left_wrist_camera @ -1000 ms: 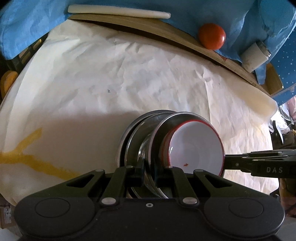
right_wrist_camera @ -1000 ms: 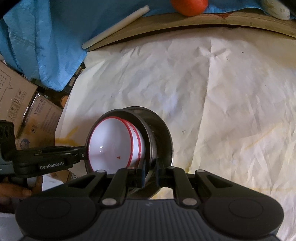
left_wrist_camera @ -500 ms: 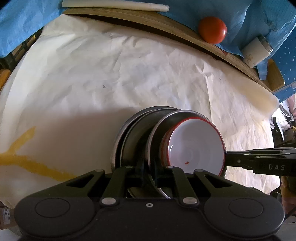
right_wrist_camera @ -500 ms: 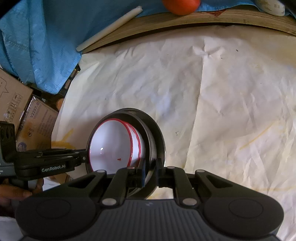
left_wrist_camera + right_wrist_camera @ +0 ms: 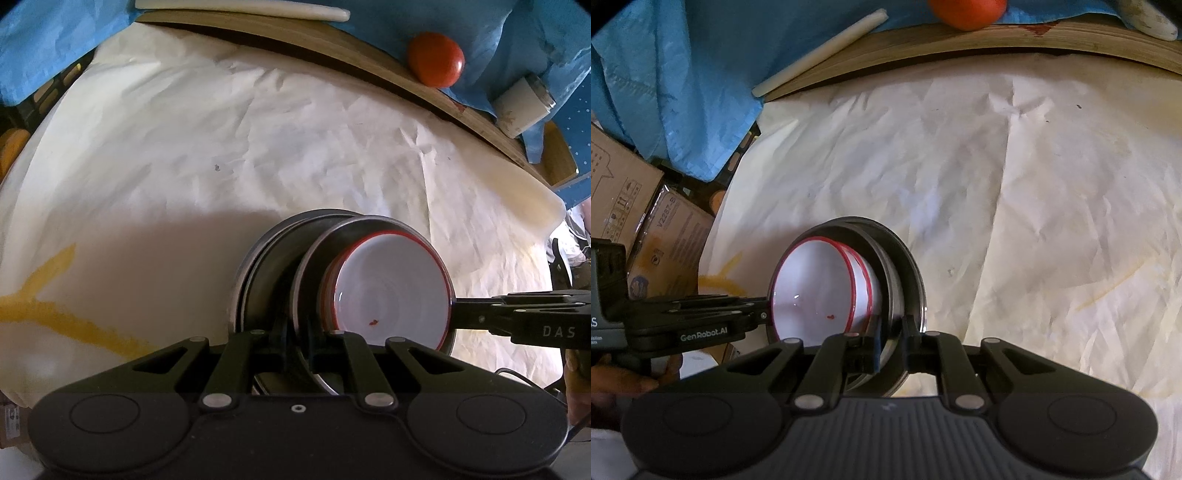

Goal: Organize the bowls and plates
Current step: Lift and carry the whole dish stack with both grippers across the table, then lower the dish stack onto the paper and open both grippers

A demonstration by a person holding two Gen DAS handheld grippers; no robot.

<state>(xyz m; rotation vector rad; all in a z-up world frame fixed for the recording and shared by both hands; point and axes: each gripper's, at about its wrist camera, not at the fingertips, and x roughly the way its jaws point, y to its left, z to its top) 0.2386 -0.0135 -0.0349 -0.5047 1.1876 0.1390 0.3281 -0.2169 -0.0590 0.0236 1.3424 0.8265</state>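
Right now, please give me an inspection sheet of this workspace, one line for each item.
Surface: creased white paper sheet, yellow stains.
Job's things: steel plates with white red-rimmed bowls nested inside, held tilted on edge as one stack.
Clutter: tomato, white stick, white roll at the far edge.
Tools: left tool and right tool each shut on a steel rim.
Cables: thin one.
Surroundings: blue cloth, cardboard boxes.

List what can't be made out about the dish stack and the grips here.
- Stack's underside, left wrist view: hidden by the left gripper, so table contact is unclear.
- Count of steel plates, right wrist view: rims overlap behind the white bowls.
- Right gripper's pad contact: shadowed.
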